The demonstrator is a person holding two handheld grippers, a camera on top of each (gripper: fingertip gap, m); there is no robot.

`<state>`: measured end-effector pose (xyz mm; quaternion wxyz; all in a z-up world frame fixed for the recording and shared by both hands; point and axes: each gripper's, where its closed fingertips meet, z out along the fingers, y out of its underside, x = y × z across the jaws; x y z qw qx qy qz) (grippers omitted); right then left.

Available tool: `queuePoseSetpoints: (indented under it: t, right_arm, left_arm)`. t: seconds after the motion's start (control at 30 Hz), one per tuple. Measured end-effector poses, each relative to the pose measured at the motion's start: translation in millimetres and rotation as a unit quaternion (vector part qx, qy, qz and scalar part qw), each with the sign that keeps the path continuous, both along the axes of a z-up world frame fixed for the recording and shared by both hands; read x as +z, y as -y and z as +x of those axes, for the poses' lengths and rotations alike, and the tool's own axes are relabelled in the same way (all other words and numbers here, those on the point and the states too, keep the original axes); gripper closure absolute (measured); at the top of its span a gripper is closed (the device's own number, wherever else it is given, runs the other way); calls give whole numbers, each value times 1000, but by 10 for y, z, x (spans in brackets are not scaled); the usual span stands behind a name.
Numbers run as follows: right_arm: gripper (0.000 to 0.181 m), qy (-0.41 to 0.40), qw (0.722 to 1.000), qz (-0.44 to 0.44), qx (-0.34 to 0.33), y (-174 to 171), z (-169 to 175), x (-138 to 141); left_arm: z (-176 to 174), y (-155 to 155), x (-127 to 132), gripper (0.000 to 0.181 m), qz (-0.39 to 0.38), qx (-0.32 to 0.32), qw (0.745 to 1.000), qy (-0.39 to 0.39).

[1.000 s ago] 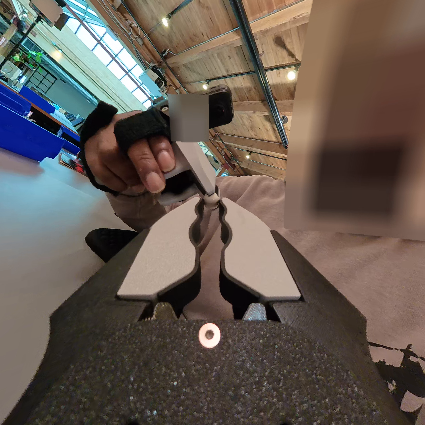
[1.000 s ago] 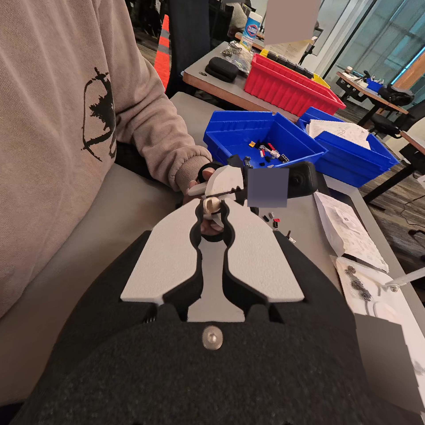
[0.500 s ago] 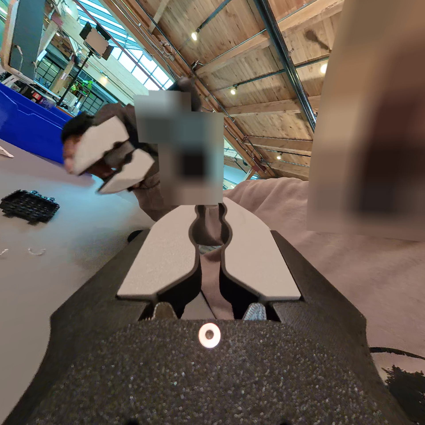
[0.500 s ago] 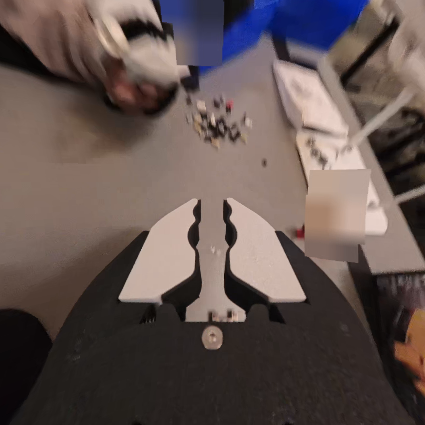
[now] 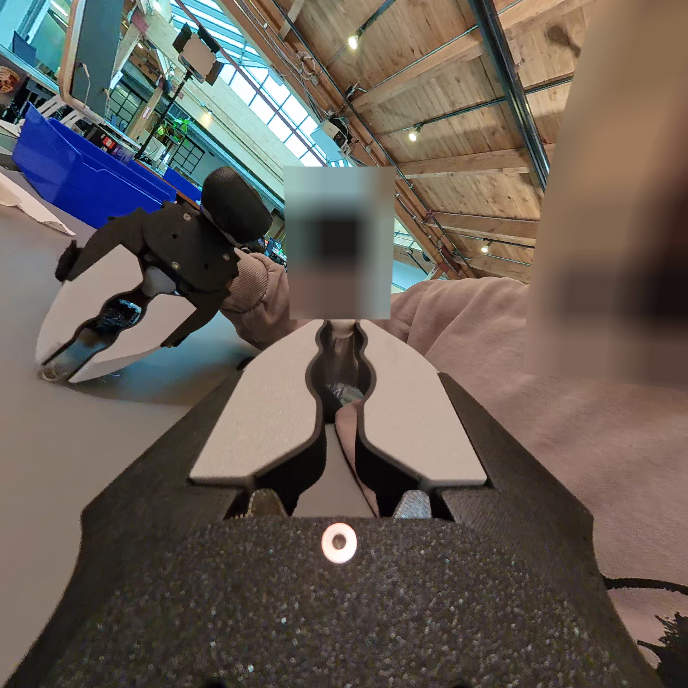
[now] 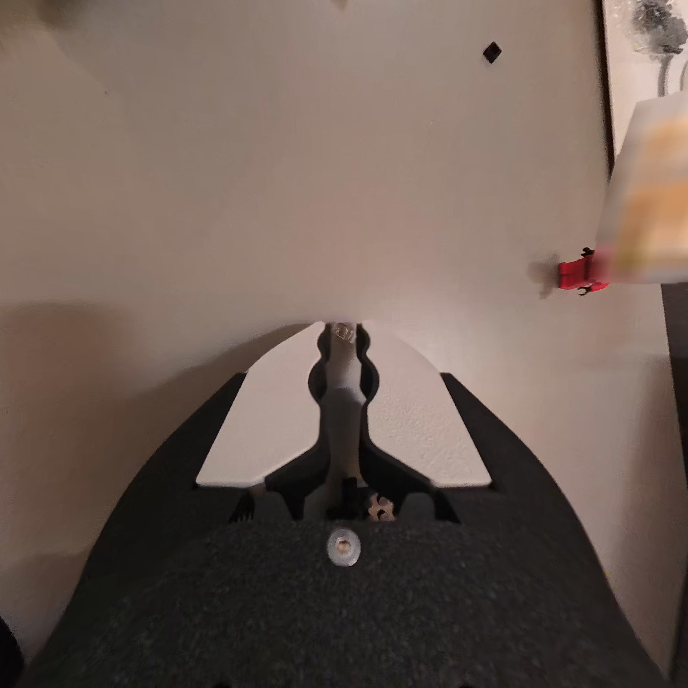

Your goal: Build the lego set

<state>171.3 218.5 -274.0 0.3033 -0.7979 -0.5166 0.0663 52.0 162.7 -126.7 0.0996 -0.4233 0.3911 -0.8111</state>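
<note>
Trying to figure out the grab here. The right gripper (image 6: 341, 327) has its tips down on the table (image 6: 260, 186) with a tiny clear piece (image 6: 344, 332) sitting right between them. The gap is only a sliver, about as wide as the piece. Is it actually clamped? (asker)

Can't tell from this, the shot is smeared. My guess on handling: the thing is hard plastic, weighs nothing, and is slick and see-through, so it could squirt out sideways if it's pinched off-centre. I'd take it across two flat sides, right at the tips, low against the table. (reply)

And the other hand? (asker)

The left gripper (image 5: 341, 325) is off to the side of the right gripper, pointed up at the person. It's nearly closed and looks pinched on a small pale knob (image 5: 342, 329), which is half hidden, so that's a soft call. (reply)

Any spare parts around? (asker)

A red piece (image 6: 573, 273) lies well to the right of the right gripper, and a black piece (image 6: 492, 52) is far ahead of it. There's a clear bag (image 6: 659, 29) with dark bits inside farther ahead and to the right. Behind the right gripper is a blue bin (image 5: 85, 178), but I can't see what's in it from this low angle. (reply)
</note>
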Motion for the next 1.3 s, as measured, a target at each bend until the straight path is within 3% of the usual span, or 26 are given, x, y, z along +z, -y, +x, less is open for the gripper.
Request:
queuePoseSetpoints:
  t: [0.2, 0.33, 0.4, 0.6, 0.83, 1.2, 1.3]
  right_arm:
    - [179, -37, 998, -48, 25, 109, -155, 55]
    - [180, -102, 974, -174, 101, 506, -450, 179]
    - [180, -93, 965, -213, 121, 603, -510, 148]
    - [176, -49, 968, -211, 126, 509, -583, 14]
    - [161, -62, 979, -158, 114, 412, -571, 141]
    - [164, -41, 992, -91, 71, 481, -550, 14]
    - [178, -41, 994, -75, 69, 465, -588, -2]
  left_arm:
    - [22, 9, -39, 170, 7, 1, 1000, -9]
    - [28, 8, -49, 170, 8, 0, 1000, -12]
    - [31, 14, -54, 170, 9, -1, 1000, -14]
    - [32, 9, -71, 170, 14, 1, 1000, -19]
    - [36, -18, -84, 170, 18, 4, 1000, -22]
    - [77, 14, -171, 170, 39, 8, 998, -42]
    - [117, -14, -289, 170, 77, 28, 994, -68]
